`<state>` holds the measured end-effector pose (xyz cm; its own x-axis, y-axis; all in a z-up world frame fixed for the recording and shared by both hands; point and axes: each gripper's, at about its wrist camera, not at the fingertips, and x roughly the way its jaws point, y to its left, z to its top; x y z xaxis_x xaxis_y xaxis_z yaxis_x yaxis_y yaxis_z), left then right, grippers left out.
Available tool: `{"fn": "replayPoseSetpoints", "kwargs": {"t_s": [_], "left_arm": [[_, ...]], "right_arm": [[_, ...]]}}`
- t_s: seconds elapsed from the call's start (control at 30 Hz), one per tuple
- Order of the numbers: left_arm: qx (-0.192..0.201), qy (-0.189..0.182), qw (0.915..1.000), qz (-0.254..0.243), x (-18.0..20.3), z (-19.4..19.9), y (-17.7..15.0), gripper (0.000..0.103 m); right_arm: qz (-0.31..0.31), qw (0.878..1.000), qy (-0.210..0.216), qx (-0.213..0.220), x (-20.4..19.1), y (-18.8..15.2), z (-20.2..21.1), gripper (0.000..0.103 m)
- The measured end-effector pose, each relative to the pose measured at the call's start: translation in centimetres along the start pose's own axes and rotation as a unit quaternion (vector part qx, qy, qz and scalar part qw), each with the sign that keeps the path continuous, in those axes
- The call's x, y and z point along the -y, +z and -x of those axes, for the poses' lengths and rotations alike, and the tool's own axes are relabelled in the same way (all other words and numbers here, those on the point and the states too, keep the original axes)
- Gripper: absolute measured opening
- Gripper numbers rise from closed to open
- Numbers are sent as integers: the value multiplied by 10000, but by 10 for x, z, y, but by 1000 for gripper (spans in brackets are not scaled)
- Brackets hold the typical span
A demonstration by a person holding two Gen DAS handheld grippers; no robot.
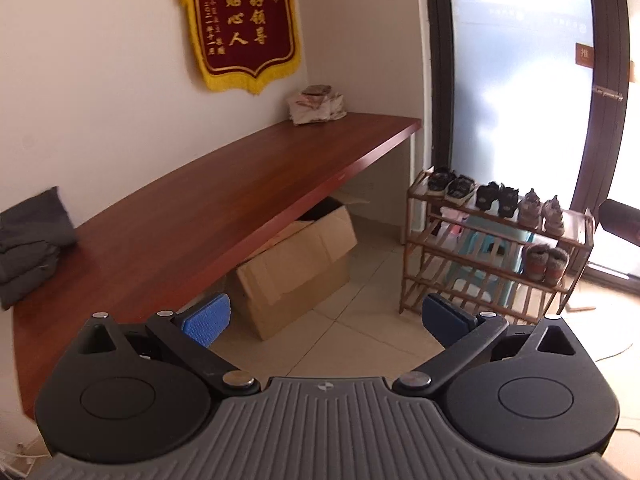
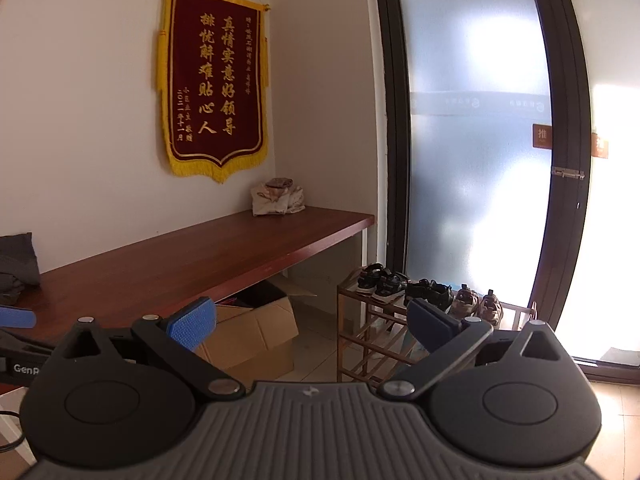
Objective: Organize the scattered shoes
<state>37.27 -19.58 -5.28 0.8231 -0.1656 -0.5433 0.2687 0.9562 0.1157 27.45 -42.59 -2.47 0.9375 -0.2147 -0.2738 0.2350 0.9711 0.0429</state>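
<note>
Both claws are spread wide and hold nothing. The left gripper (image 1: 326,320) hangs in the air with its blue pads (image 1: 206,318) well apart, over tiled floor (image 1: 360,332). The right gripper (image 2: 312,322) is likewise wide open and touches nothing; the tip of the left one shows at its far left edge.

Ahead and to the left of both claws runs a long wooden counter (image 1: 180,216), with an open cardboard box (image 1: 296,264) under it, just beyond the left claw's left pad. Ahead and to the right of the left claw, well apart from it, stands the wooden shoe rack (image 1: 496,256) against the frosted glass door (image 1: 520,100). Three pairs of shoes (image 1: 496,198) sit in a row on its top shelf, and a furry pair (image 1: 546,260) on a lower shelf. In the right view the right-hand pad overlaps the rack's top shelf.

Both grippers are level, pointing toward the corner.
</note>
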Motion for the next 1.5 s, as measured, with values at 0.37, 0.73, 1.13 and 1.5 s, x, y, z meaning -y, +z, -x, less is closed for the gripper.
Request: {"fn": "replayPoseSetpoints", "kwargs": {"t_s": [0.37, 0.73, 1.13, 1.5], "left_arm": [[-221, 425, 9962, 721, -124, 184, -94, 103], [-18, 919, 9847, 1480, -147, 310, -139, 103], [-38, 1229, 9759, 1802, -95, 376, -157, 103], [-164, 1508, 9698, 1910, -37, 411, -170, 103]], "right_arm": [[-14, 9948, 998, -200, -122, -25, 191, 103], [299, 9867, 1598, -95, -159, -23, 291, 103], [474, 9757, 2119, -308, -118, -26, 335, 103], [773, 9655, 2463, -344, -75, -33, 377, 103]]}}
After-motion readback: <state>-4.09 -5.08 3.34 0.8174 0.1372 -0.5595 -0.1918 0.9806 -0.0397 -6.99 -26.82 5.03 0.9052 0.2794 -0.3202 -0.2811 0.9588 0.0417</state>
